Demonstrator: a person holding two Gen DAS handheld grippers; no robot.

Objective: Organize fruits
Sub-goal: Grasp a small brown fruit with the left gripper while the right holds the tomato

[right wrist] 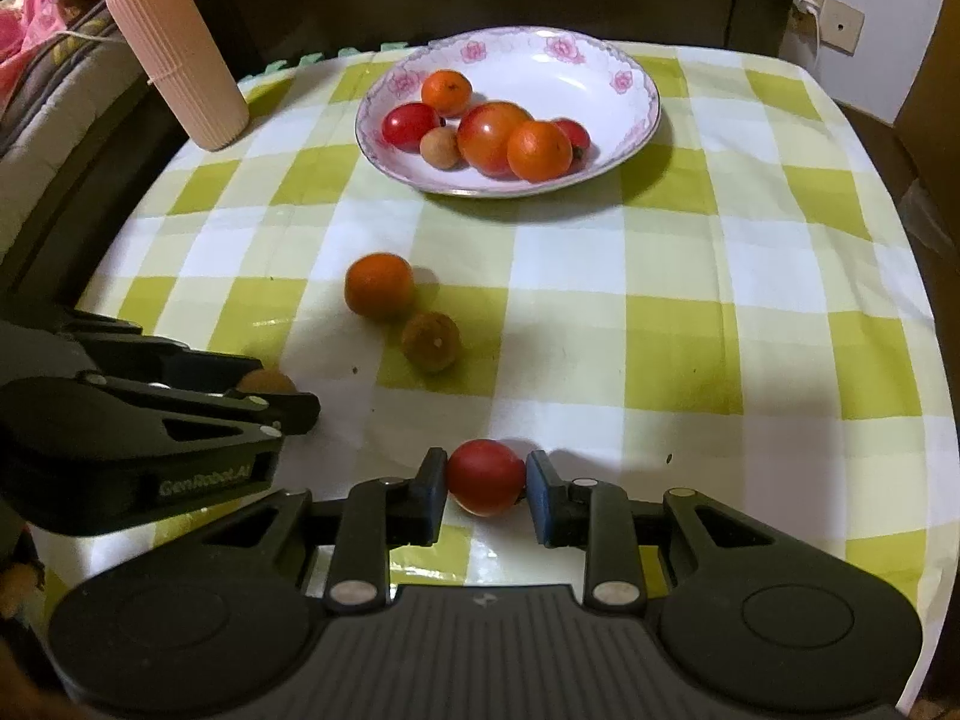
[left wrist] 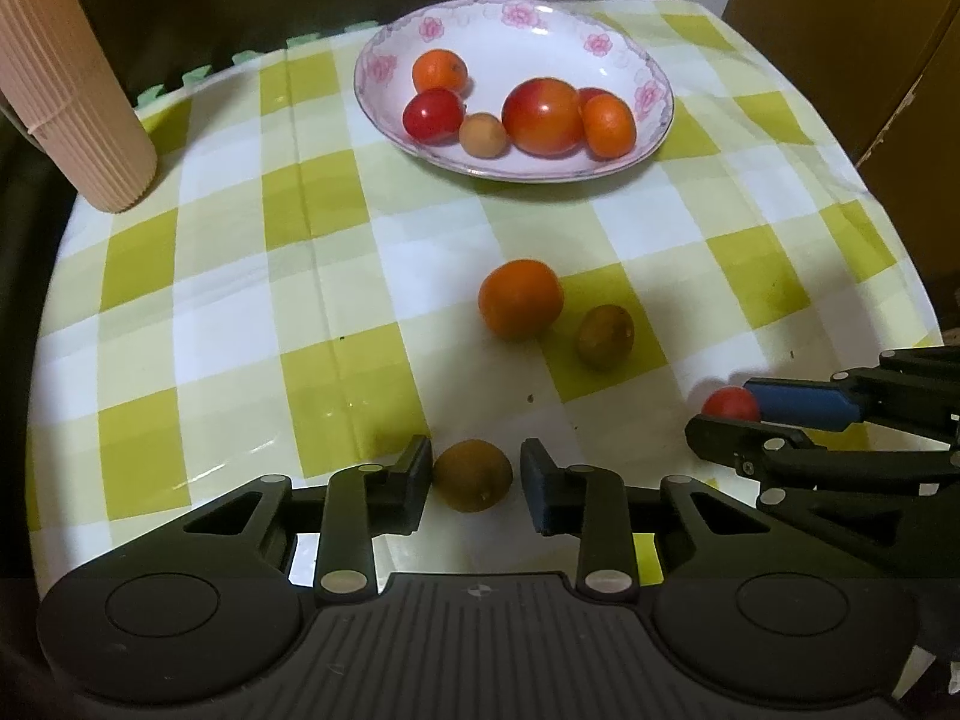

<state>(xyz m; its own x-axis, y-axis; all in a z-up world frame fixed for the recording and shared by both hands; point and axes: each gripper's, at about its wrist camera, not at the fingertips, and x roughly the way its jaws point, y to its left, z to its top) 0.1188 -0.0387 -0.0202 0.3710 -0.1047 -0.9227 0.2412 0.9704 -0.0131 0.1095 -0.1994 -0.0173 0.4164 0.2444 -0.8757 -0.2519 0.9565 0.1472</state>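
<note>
Currently the left gripper [left wrist: 475, 476], angled steeply down, has its jaws narrowed around a brown-green round fruit [left wrist: 472, 474], a slight gap at one pad. The right gripper [right wrist: 486, 478], likewise pitched down, clamps a small red tomato [right wrist: 485, 476]. Both lie near the camera, well short of the floral-rimmed white plate [left wrist: 651, 66] of fruit on the green-checked tablecloth [left wrist: 252, 276].

The right claw [right wrist: 486, 480] grips a red tomato [right wrist: 485, 476] on the checked worktop [right wrist: 690, 324]; beyond, an orange [right wrist: 378, 284], a brown fruit [right wrist: 430, 341] and a fruit-filled plate [right wrist: 630, 84].
</note>
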